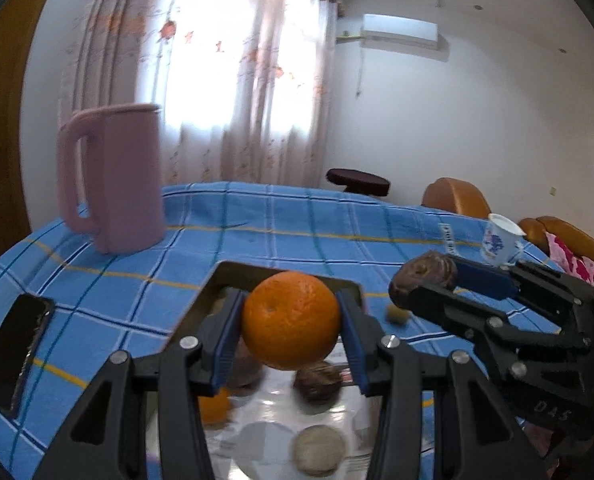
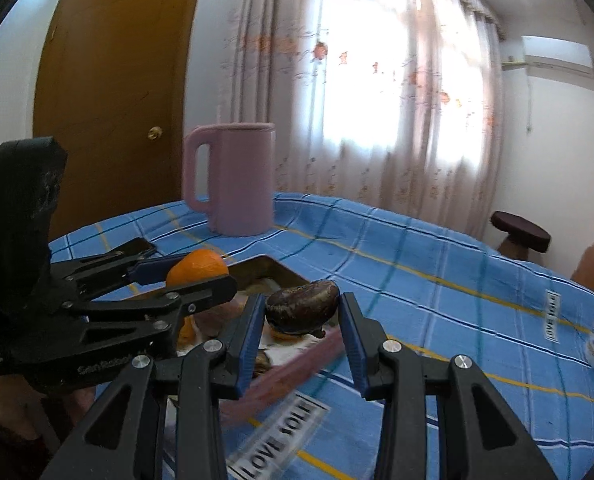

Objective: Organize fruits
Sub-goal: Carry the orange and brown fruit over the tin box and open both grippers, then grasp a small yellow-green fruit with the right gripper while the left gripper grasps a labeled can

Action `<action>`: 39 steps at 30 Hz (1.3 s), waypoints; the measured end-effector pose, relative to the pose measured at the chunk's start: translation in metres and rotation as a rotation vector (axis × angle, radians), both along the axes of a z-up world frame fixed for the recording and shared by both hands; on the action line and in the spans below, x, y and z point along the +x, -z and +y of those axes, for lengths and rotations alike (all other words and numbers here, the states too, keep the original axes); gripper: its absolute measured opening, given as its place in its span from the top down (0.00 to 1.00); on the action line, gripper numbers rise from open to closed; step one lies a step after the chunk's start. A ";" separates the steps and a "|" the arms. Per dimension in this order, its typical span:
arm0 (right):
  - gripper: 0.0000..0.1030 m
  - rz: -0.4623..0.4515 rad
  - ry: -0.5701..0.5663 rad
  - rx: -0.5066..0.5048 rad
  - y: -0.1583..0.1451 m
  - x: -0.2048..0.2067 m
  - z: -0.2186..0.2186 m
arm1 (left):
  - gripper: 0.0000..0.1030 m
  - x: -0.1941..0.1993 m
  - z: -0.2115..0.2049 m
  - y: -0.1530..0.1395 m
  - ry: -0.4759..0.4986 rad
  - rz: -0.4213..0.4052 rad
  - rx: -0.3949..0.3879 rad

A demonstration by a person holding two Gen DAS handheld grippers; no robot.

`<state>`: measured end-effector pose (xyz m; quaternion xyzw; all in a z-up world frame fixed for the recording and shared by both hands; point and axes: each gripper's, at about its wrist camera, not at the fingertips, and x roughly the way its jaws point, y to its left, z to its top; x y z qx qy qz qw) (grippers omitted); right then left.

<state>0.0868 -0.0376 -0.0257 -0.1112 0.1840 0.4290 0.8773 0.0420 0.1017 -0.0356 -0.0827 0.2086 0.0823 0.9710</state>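
Two grippers raised | left gripper clamps orange | right gripper clamps dark fruit

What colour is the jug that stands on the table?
The jug is plain pale pink; the right wrist view shows it best.

- an orange is seen in bright orange
- a dark brown, mottled fruit is shown
- the tablecloth is checked blue, lined white and yellow
- the jug is coloured pale pink
- the cup is patterned white with blue
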 end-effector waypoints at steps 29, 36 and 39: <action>0.55 0.133 -0.158 -0.111 0.031 -0.006 0.048 | 0.24 -0.019 0.043 0.019 -0.085 0.060 -0.053; 0.51 0.111 0.079 -0.091 0.015 0.035 -0.012 | 0.11 -0.020 0.033 0.007 -0.069 0.015 -0.040; 0.51 0.172 0.170 -0.109 0.022 0.062 -0.028 | 0.09 -0.015 0.025 0.005 -0.049 0.010 -0.037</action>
